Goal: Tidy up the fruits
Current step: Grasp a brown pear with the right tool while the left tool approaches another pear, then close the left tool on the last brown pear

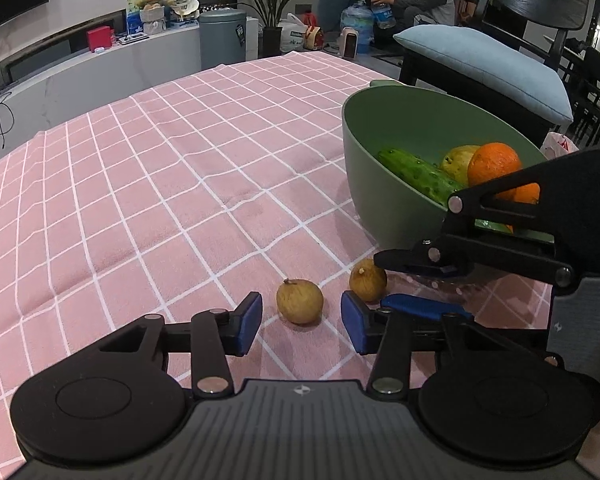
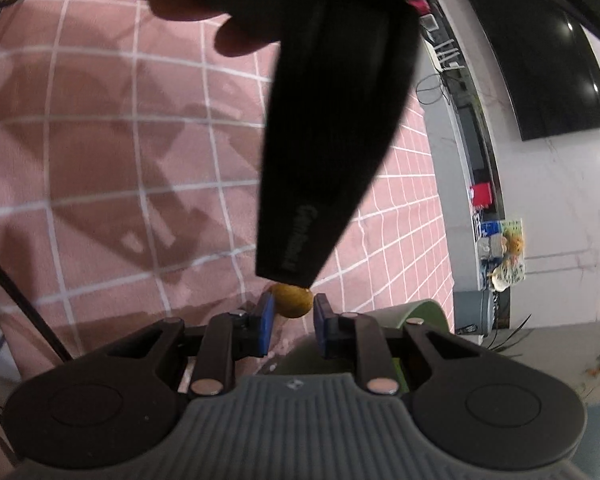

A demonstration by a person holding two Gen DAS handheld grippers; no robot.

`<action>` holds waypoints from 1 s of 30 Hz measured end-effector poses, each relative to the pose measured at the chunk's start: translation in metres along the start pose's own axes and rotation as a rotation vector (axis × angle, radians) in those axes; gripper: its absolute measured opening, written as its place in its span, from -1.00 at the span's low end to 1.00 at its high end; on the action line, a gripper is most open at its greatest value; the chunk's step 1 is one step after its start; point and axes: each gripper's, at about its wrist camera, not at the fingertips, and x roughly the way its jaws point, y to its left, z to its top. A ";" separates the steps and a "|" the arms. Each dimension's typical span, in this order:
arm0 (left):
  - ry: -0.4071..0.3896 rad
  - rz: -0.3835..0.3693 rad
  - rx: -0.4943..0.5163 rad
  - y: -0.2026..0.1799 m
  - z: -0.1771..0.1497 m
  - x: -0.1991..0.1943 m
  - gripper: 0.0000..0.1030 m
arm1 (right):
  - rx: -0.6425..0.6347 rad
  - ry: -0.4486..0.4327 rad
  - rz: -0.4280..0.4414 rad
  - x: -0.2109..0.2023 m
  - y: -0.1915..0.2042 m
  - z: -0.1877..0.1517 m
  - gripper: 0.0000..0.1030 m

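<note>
Left wrist view looks low across the pink checked tablecloth (image 1: 140, 184); right wrist view faces steeply down, close above it (image 2: 100, 160).

The right gripper (image 2: 294, 312) stands open around a small brown fruit (image 2: 292, 300), perhaps touching neither pad, beside the green bowl (image 2: 420, 310).

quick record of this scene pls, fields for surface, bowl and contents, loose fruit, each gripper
surface: pink checked tablecloth
bowl: green bowl, right side of the cloth
bowl contents: cucumber, orange, a yellow-green fruit behind them
loose fruit: two small brown fruits on the cloth, the left one and the right one
left gripper: open, jaws either side of the left fruit, not touching
right gripper: open around the right fruit, contact unclear
</note>
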 end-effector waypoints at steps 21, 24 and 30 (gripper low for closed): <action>0.018 -0.033 -0.085 0.010 -0.002 0.001 -0.43 | -0.113 0.028 -0.017 -0.011 0.028 0.017 -0.69; 0.012 -0.029 -0.102 0.010 -0.002 -0.003 -0.43 | -0.094 0.026 -0.014 -0.018 0.031 0.017 -0.71; 0.001 0.016 -0.134 0.011 -0.004 -0.021 -0.43 | 0.009 0.006 0.017 -0.037 0.019 0.019 -0.72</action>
